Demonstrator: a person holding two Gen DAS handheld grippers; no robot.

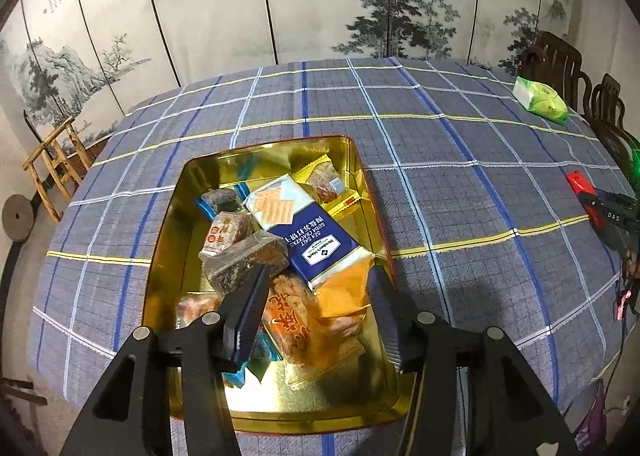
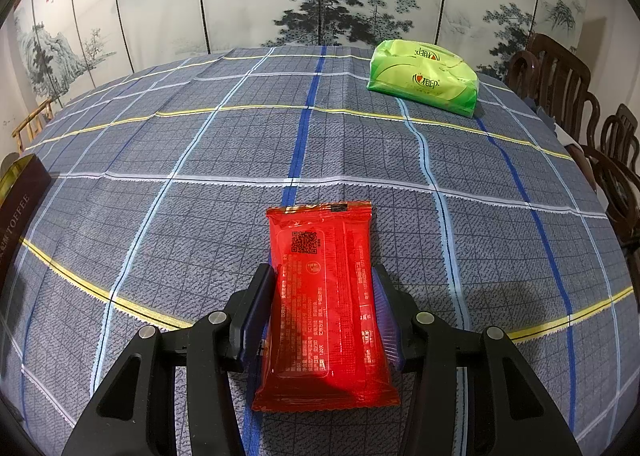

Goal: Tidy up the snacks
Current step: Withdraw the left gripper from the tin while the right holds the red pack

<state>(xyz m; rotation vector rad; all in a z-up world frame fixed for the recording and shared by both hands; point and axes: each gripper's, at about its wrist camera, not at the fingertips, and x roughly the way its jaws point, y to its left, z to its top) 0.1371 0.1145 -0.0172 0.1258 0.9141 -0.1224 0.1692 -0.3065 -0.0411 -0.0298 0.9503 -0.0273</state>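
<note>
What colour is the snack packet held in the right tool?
Bright red, with small printed text and a QR code: the red snack packet shows best in the right wrist view.

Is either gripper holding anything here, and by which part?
The right gripper is shut on the red snack packet, gripping its two long sides near mid-length. The left gripper is open over the gold tin, holding nothing.

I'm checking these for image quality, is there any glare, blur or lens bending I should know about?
Left wrist view: bright glare on the gold tin floor near the left claw, and the orange packet looks smeared. Right wrist view: sharp, soft sheen on the red packet; the tablecloth lines bow from fisheye in both views.
</note>
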